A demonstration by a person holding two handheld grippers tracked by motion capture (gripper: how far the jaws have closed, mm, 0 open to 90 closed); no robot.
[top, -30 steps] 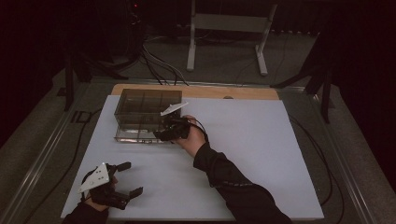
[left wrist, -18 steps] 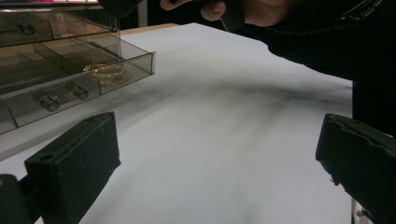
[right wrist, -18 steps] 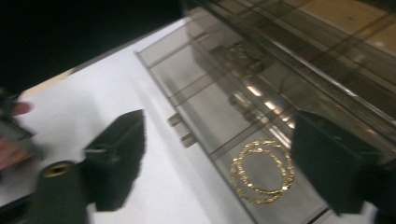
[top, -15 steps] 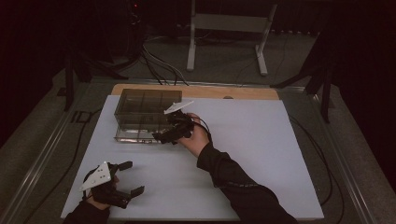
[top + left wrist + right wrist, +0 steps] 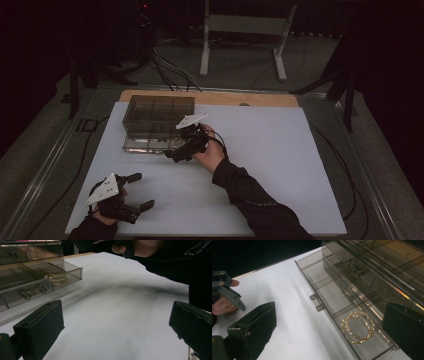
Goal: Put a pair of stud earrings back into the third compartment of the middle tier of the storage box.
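hoops (image 5: 358, 327): light, thin, slippery gold rings lying in the open drawer (image 5: 329, 293)
hold: pinch across both rims
right gripper (image 5: 329, 322): jaws just opened wide, empty
left gripper (image 5: 131, 192): spread, empty

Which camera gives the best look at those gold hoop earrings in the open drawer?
The right gripper view: the gold hoop earrings lie close and sharp on the floor of the open drawer, two overlapping rings. The left gripper view shows them smaller, through the drawer's tinted wall. In the high view they are too small to make out.
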